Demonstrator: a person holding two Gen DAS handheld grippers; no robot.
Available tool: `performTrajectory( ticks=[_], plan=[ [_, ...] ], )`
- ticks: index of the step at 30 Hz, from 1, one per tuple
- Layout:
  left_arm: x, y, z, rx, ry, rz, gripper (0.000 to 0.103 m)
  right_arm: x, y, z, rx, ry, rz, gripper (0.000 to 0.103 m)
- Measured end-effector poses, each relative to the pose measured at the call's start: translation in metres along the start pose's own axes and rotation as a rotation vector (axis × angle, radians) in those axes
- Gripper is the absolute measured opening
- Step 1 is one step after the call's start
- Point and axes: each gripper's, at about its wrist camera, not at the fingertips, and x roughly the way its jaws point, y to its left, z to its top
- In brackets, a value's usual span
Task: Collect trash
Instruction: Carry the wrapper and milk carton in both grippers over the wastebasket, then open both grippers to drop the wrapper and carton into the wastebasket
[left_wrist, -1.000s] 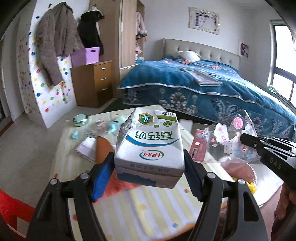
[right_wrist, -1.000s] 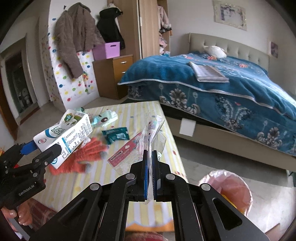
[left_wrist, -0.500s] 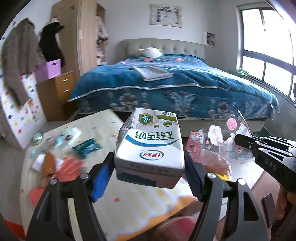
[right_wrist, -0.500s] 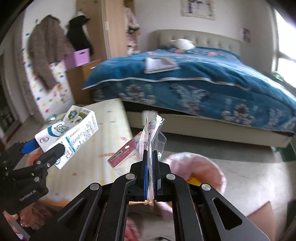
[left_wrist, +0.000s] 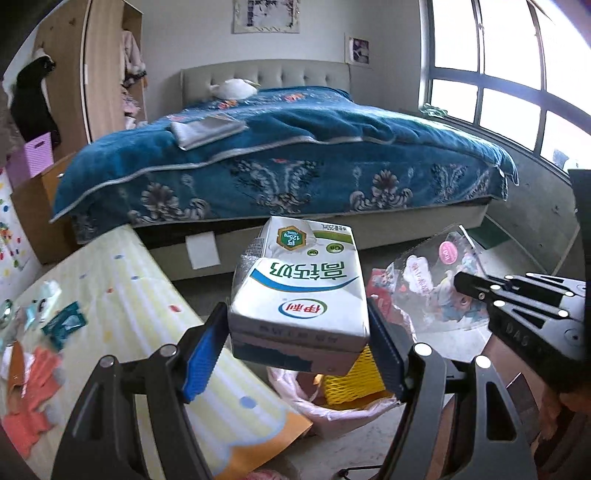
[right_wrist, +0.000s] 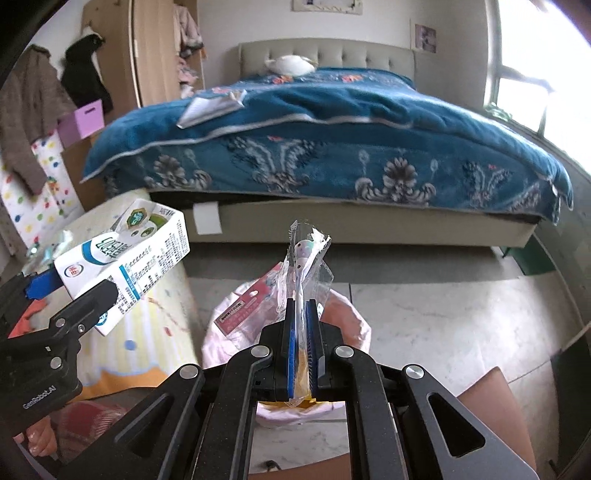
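Note:
My left gripper (left_wrist: 295, 350) is shut on a white and green milk carton (left_wrist: 301, 295), held in the air above a bin lined with a pink bag (left_wrist: 332, 406). The carton also shows in the right wrist view (right_wrist: 125, 258). My right gripper (right_wrist: 300, 347) is shut on a clear plastic wrapper (right_wrist: 306, 266) with a red card, held over the same pink-lined bin (right_wrist: 351, 325). The wrapper shows at the right of the left wrist view (left_wrist: 436, 288). Yellow trash (left_wrist: 351, 380) lies inside the bin.
A low table with a yellow striped cloth (left_wrist: 122, 295) stands at the left, with an orange glove (left_wrist: 33, 380), a teal packet (left_wrist: 64, 323) and other small litter on it. A bed with a blue cover (left_wrist: 280, 155) stands behind. A brown box (right_wrist: 487, 406) sits at the right.
Both grippers have swung to the right, away from the table, with their loads. The carton and the wrapper now hang over the pink-lined bin.

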Motion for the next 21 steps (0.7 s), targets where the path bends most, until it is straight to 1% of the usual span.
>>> performTrajectory(
  ticks=[5, 6, 7, 8, 9, 11, 14, 17, 21],
  plan=[
    [0.024, -0.005, 0.006, -0.008, 0.020, -0.027, 0.071, 0.023, -0.011, 0.000, 0.008, 0.031, -0.009, 0.007],
    [0.029, -0.005, 0.007, -0.013, 0.026, -0.033, 0.072, 0.033, -0.015, 0.001, 0.010, 0.039, -0.007, 0.008],
    [0.033, -0.005, 0.008, -0.017, 0.033, -0.038, 0.075, 0.037, -0.014, 0.001, 0.012, 0.042, -0.006, 0.010],
    [0.038, -0.005, 0.008, -0.022, 0.043, -0.037, 0.083, 0.042, -0.015, 0.001, 0.014, 0.048, -0.003, 0.015],
    [0.040, -0.003, 0.008, -0.028, 0.046, -0.036, 0.085, 0.049, -0.016, 0.001, 0.023, 0.061, 0.001, 0.030],
    [0.039, 0.004, 0.005, -0.035, 0.056, -0.023, 0.085, 0.058, -0.020, -0.001, 0.043, 0.078, -0.009, 0.051],
    [0.035, 0.018, 0.001, -0.055, 0.065, 0.004, 0.085, 0.056, -0.020, -0.002, 0.058, 0.074, -0.012, 0.051],
    [0.023, 0.034, -0.003, -0.077, 0.061, 0.041, 0.085, 0.047, -0.019, -0.003, 0.072, 0.056, -0.007, 0.051],
    [-0.003, 0.052, -0.009, -0.092, 0.032, 0.092, 0.085, 0.027, -0.014, -0.001, 0.075, 0.020, 0.028, 0.051]
  ],
)
